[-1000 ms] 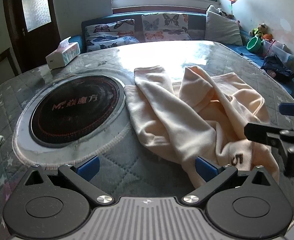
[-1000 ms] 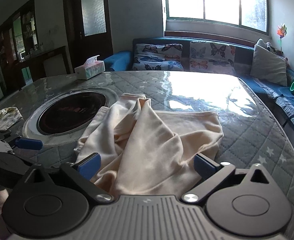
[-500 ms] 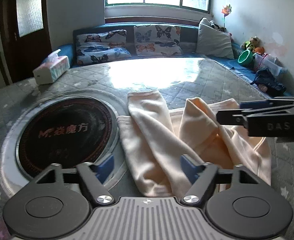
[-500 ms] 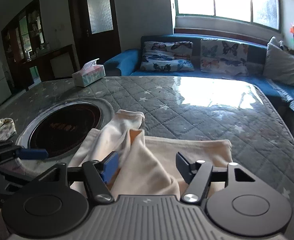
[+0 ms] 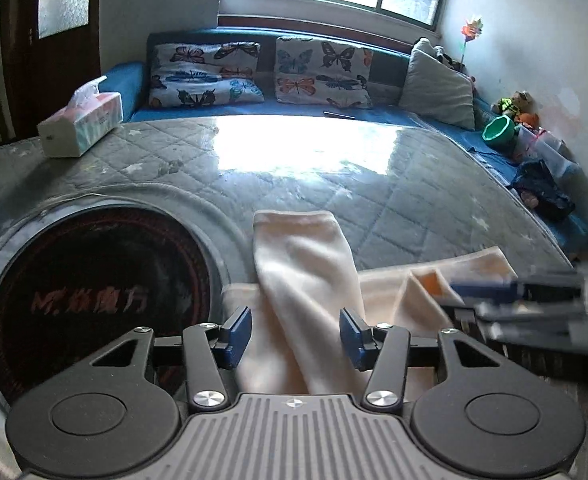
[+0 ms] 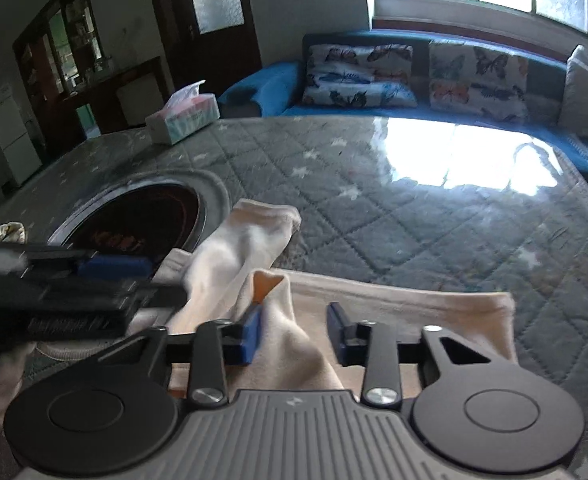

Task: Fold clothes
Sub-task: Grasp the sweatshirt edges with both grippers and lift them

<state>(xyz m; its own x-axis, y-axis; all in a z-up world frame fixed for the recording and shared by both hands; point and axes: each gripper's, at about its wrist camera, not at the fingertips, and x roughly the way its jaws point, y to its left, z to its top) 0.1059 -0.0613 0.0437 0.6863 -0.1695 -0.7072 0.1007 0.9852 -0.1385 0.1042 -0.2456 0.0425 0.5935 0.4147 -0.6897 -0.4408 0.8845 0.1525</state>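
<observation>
- Currently positioned over the cream garment (image 5: 306, 280), lying crumpled on the quilted table cover (image 5: 294, 184), just right of the round black hotplate (image 5: 90, 296) set into the table.
- Left gripper (image 5: 296, 332): blue pads (image 5: 238, 330) parted to a moderate gap, straddling one long sleeve or leg of the garment; cloth between them but not pinched.
- Right gripper (image 6: 294, 332): blue pads (image 6: 252, 330) likewise parted, a raised fold of cloth standing in the gap; left pad appears to touch the fabric, no clamp visible.
- Handling, judged: light, soft, fully limp knit; no stiffness to hold a shape, so sagging and bunching likely when lifted by one point.
- Surface matte and slightly fuzzy; good friction against rubber pads, low slip risk. Not fragile.
- Recommended hold points, judged: hems, cuffs or seam edges, where doubled layers give the pads more to bite; avoid mid-panel pinches, which drag hidden layers along.
- Two spread holds on one edge advisable, to keep the fabric taut for a clean fold.
- Garment shape: tubular limb with squared open end (image 5: 294, 218) pointing toward the window; peaked fold showing an orange inner face (image 6: 268, 284); straight edge running right across the table.
- Table cover: grey, diamond-stitched with pale stars, under a glossy transparent sheet reflecting window light; slick surface, so cloth likely to slide when pulled.
- Tissue box (image 5: 80, 124) at far left corner, well apart from the work.
</observation>
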